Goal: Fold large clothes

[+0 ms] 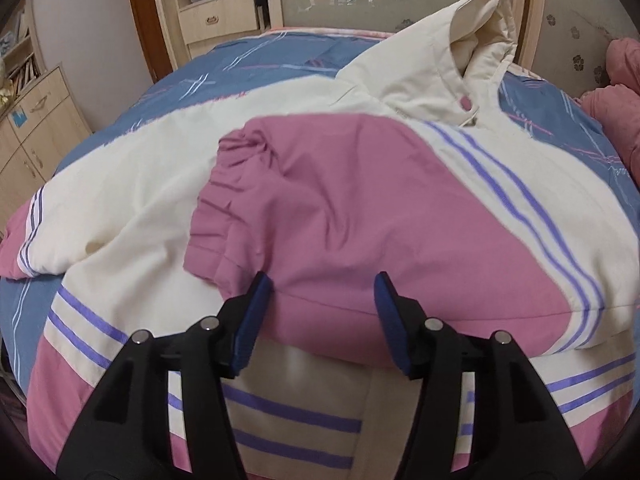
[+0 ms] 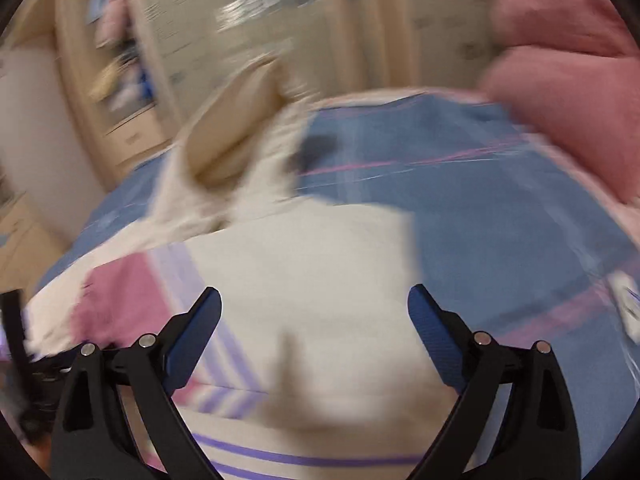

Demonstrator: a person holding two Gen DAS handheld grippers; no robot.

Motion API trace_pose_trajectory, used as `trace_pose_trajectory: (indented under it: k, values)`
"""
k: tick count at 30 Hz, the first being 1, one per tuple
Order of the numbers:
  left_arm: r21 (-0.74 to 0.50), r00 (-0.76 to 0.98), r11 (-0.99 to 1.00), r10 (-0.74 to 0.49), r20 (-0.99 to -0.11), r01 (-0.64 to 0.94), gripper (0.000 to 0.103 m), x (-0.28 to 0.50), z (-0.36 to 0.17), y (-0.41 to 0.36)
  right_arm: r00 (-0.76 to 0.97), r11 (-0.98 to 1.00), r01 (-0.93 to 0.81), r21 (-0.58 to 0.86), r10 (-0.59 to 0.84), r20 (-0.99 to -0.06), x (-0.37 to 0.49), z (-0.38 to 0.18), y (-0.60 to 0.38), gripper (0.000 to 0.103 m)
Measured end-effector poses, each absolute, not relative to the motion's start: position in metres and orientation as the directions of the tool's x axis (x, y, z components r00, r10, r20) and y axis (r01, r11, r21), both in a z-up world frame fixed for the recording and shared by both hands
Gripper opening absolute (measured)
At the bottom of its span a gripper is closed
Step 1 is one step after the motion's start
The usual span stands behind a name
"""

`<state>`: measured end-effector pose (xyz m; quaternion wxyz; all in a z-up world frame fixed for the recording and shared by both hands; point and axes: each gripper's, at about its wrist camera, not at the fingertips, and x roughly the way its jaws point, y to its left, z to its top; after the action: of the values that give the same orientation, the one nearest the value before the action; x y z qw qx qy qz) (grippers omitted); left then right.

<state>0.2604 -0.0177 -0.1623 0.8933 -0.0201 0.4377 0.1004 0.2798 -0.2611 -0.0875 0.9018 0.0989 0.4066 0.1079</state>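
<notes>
Blue bedspread (image 1: 280, 52) beneath cream-and-pink jacket (image 1: 340, 208), pink pillows (image 2: 568, 88).

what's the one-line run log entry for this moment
task: fold jacket | on bed | one sleeve folded across front | left gripper open | right gripper open, view blurred

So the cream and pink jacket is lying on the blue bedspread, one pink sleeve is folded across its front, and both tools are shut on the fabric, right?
Not quite. Both tools are open and hold nothing: the left tool in the left wrist view, the right tool in the right wrist view. The rest stands: the jacket lies on the blue bedspread, with the pink sleeve folded across its front.
</notes>
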Motion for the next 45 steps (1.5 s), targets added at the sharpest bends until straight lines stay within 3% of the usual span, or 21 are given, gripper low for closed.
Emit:
trace_pose_trajectory:
  k: [1,3,5,7,9,10,12,13,15,18,22,23,26,27,30,33,37,42,45]
  values:
    - [0.055,0.595,0.979,0.162,-0.787,-0.194,0.057,0.26,-0.165,-0.017,0.583,0.962,-0.128,0.243,0.271,-0.766,0.29,-0.107,-0.251,0.094]
    - [0.052,0.599,0.981,0.157,-0.785,-0.189,0.057,0.261,-0.167,-0.017,0.535,0.996,0.046,0.078,0.041,-0.844,0.298,-0.136,-0.253,0.088]
    - [0.026,0.597,0.981,0.14,-0.79,-0.195,0.057,0.262,-0.17,-0.016,0.554,0.982,0.184,0.046,-0.065,-0.83,0.293,-0.135,-0.268,0.087]
    - [0.037,0.606,0.978,0.156,-0.78,-0.205,0.057,0.261,-0.173,-0.019,0.588,0.974,0.218,0.056,-0.085,-0.805,0.287,-0.122,-0.269,0.089]
    - [0.075,0.614,0.976,0.188,-0.767,-0.205,0.057,0.259,-0.176,-0.025,0.694,0.986,0.123,0.113,-0.004,-0.72,0.275,-0.101,-0.258,0.089]
    - [0.093,0.618,0.975,0.201,-0.76,-0.203,0.057,0.258,-0.177,-0.028,0.728,0.995,0.031,0.1,0.046,-0.684,0.273,-0.094,-0.244,0.095]
    - [0.097,0.621,0.975,0.203,-0.757,-0.2,0.057,0.258,-0.177,-0.028,0.675,0.998,0.064,-0.013,-0.053,-0.736,0.284,-0.106,-0.238,0.098]
    - [0.082,0.621,0.977,0.19,-0.76,-0.199,0.058,0.258,-0.177,-0.025,0.564,0.98,0.186,-0.065,-0.161,-0.81,0.297,-0.13,-0.252,0.098]
    - [0.029,0.623,0.982,0.14,-0.77,-0.185,0.058,0.257,-0.176,-0.019,0.509,0.961,0.259,0.095,-0.052,-0.859,0.301,-0.151,-0.286,0.098]
    - [0.019,0.628,0.983,0.132,-0.767,-0.183,0.059,0.256,-0.179,-0.016,0.557,0.927,0.34,0.161,-0.061,-0.828,0.288,-0.132,-0.308,0.098]
    - [0.023,0.641,0.982,0.139,-0.755,-0.186,0.059,0.255,-0.183,-0.018,0.608,0.951,0.092,0.295,0.181,-0.773,0.275,-0.118,-0.276,0.1]
    - [0.022,0.643,0.982,0.139,-0.753,-0.186,0.059,0.255,-0.184,-0.018,0.58,0.96,0.092,0.264,0.164,-0.798,0.275,-0.125,-0.272,0.1]
    - [-0.001,0.651,0.983,0.12,-0.749,-0.182,0.059,0.254,-0.184,-0.015,0.513,0.971,0.233,0.054,-0.075,-0.855,0.279,-0.147,-0.272,0.102]
    - [-0.011,0.656,0.983,0.113,-0.746,-0.182,0.059,0.253,-0.185,-0.014,0.516,0.956,0.284,0.07,-0.091,-0.852,0.276,-0.147,-0.281,0.102]
    - [-0.025,0.669,0.983,0.105,-0.736,-0.181,0.059,0.25,-0.188,-0.012,0.6,0.947,0.273,0.169,-0.03,-0.799,0.263,-0.133,-0.289,0.102]
    - [-0.027,0.674,0.983,0.104,-0.732,-0.18,0.06,0.25,-0.188,-0.012,0.692,0.987,0.091,0.134,0.035,-0.721,0.253,-0.117,-0.253,0.102]
    - [-0.041,0.679,0.984,0.09,-0.729,-0.175,0.06,0.249,-0.188,-0.011,0.582,0.995,0.093,0.022,-0.036,-0.813,0.269,-0.152,-0.237,0.102]
    - [-0.064,0.685,0.983,0.072,-0.725,-0.171,0.061,0.249,-0.189,-0.008,0.702,0.998,0.048,0.033,-0.01,-0.712,0.251,-0.124,-0.225,0.102]
    - [-0.062,0.688,0.983,0.073,-0.722,-0.17,0.062,0.249,-0.189,-0.009,0.697,0.995,-0.009,0.102,0.079,-0.713,0.25,-0.127,-0.227,0.102]
